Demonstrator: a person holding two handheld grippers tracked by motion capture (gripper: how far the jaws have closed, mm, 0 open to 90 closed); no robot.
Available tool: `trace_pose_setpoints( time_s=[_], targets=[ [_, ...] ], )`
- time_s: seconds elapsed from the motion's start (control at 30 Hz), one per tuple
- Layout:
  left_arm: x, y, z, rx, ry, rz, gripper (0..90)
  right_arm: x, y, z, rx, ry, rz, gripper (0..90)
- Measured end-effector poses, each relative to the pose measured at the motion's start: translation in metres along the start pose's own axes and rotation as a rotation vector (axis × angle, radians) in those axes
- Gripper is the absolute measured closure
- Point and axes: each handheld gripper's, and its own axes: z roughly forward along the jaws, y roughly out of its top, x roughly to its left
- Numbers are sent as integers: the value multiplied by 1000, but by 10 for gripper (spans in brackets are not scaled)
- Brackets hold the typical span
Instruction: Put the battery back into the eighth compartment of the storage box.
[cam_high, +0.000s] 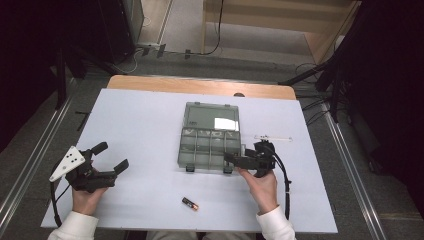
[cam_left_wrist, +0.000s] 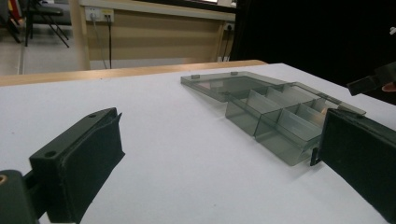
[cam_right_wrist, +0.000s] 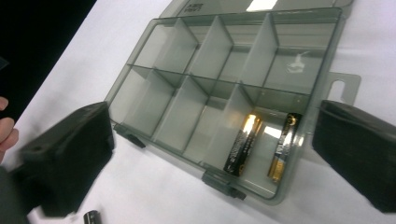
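Now the white surface (cam_high: 150, 125) spreads out before me, the largest thing in sight, with a wooden edge at its far side. On it, a little right of the middle, sits the smoky clear organizer box (cam_high: 210, 142), its lid (cam_high: 212, 116) thrown back flat and away from me, its compartments set in two rows. My right gripper (cam_high: 235, 159) hovers at the box's near right corner, low over the front rim, and its jaws stand released, wide apart with nothing between the pads. My left gripper (cam_high: 107, 157) rests well apart from the box, out at the left of the surface, and its jaws are likewise spread and holding nothing; from its own view the box lies ahead and to the right. In the right gripper view, two batteries (cam_right_wrist: 243, 144) lie side by side in the near corner compartment of the box, both black and gold, lengthwise toward me. A third battery (cam_high: 190, 203) lies loose on the surface, near my edge, just in front of the box and between my two hands.
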Motion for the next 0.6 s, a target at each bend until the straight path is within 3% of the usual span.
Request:
trace_pose_setpoints(
  time_s=[0.2,0.43,0.6],
  targets=[
    [0,0,0,1,1,0,0,11,1,-2,10,57,-55,0],
    [0,0,0,0,1,-1,0,41,-1,-3,18,65,-211,0],
    [0,0,0,2,0,0,0,57,-2,-3,37,92,-263,0]
  ],
)
